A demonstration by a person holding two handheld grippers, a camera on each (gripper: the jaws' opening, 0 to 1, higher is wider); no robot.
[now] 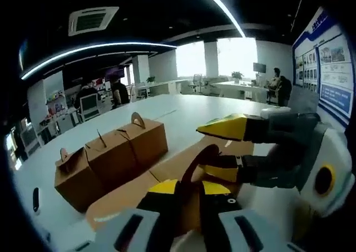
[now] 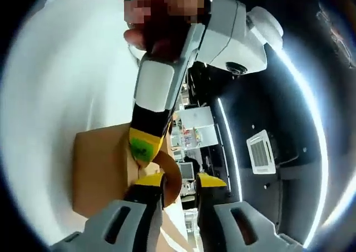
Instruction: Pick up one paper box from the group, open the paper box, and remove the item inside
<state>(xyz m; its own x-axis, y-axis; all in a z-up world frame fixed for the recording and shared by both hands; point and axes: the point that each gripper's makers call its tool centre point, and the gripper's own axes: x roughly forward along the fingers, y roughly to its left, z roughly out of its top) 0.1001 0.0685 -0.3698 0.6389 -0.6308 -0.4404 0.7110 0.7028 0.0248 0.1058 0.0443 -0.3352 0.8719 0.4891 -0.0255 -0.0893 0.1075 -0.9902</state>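
My left gripper (image 1: 191,187) is shut on the arched cardboard handle (image 1: 193,162) of a brown paper box (image 1: 125,199), which lies close under the camera. The right gripper (image 1: 221,149) reaches in from the right, jaws apart, at the same handle. In the right gripper view, my right gripper (image 2: 180,181) stands open with the handle's curve (image 2: 171,171) between its tips, against the left one. The left gripper (image 2: 146,145) comes down from above onto the box top (image 2: 100,168), held by a person's hand (image 2: 161,38).
Three more closed paper boxes (image 1: 111,154) with tab handles stand in a row on the long white table (image 1: 183,110), left of the held box. Desks, monitors and seated people (image 1: 278,85) are far behind. A poster wall (image 1: 325,68) is on the right.
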